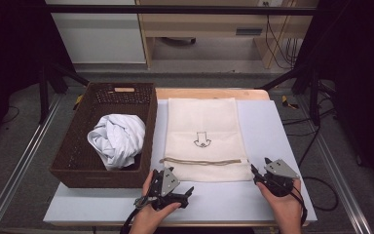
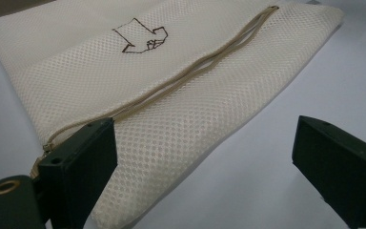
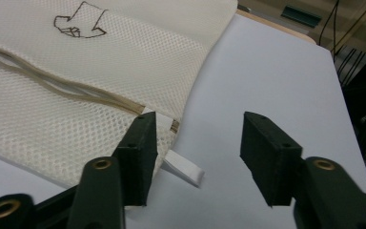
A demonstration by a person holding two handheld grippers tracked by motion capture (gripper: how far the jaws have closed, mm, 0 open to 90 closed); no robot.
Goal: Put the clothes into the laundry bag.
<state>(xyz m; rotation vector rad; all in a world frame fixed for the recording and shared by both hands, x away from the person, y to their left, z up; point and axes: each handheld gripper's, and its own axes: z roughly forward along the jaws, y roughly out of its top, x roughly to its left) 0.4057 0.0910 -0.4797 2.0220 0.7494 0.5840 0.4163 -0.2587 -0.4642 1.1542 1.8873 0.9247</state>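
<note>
A cream mesh bag [image 1: 202, 126] lies flat on the white table top [image 1: 272, 131], with a black arrow mark and a tan zipper [image 1: 202, 161] across its near end. My left gripper [image 1: 174, 181] stands open at the bag's near left corner. In the left gripper view, one jaw is over that corner of the bag [image 2: 171, 86] by the zipper's end [image 2: 52, 138], the other over bare table. My right gripper [image 1: 259, 164] is open at the near right corner. Its left jaw sits beside the bag [image 3: 76, 86] where a white tab [image 3: 185, 169] sticks out.
A brown woven basket [image 1: 97, 178] stands left of the bag and holds a crumpled white cloth [image 1: 117, 139]. A wooden edge [image 1: 209, 92] shows beyond the bag. Cables trail on the floor at the right. Bare table lies right of the bag and along the front.
</note>
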